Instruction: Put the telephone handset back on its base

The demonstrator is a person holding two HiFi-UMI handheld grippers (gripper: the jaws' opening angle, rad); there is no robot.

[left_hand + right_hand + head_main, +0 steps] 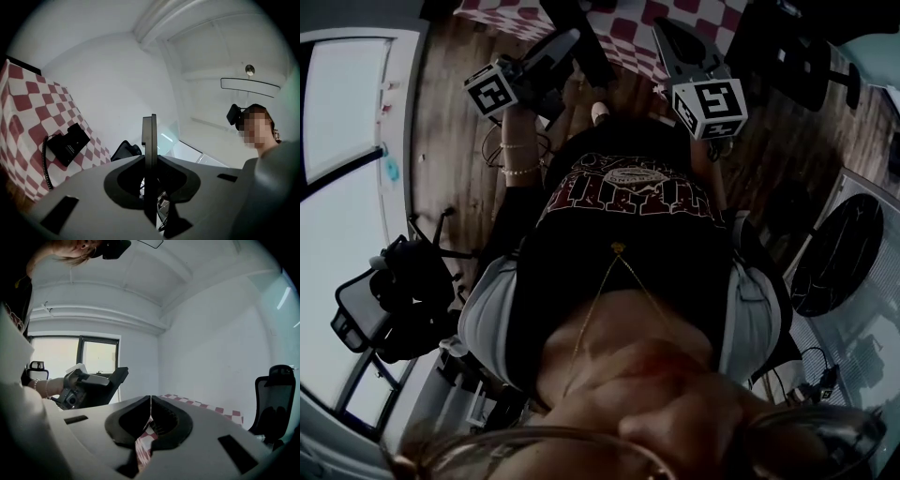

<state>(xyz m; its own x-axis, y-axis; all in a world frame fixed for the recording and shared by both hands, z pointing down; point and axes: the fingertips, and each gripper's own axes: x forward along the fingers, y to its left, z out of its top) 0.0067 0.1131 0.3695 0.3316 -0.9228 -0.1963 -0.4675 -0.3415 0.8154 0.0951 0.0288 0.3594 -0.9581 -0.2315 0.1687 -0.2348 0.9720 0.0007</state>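
Seemingly not begun: telephone (69, 142) at nine o'clock in left gripper view, on checkered surface (21, 112), handset seating unclear; left gripper (149, 123), right gripper (150, 398) fingers pressed together, empty; reach, grasp, placing remain

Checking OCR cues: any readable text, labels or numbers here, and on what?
Nothing reads clearly.
T-shirt: red-and-white lettering, too blurred to read.
Telephone: faint pale print, too small to read.
Left marker cube, right marker cube: black-and-white squares, no words.
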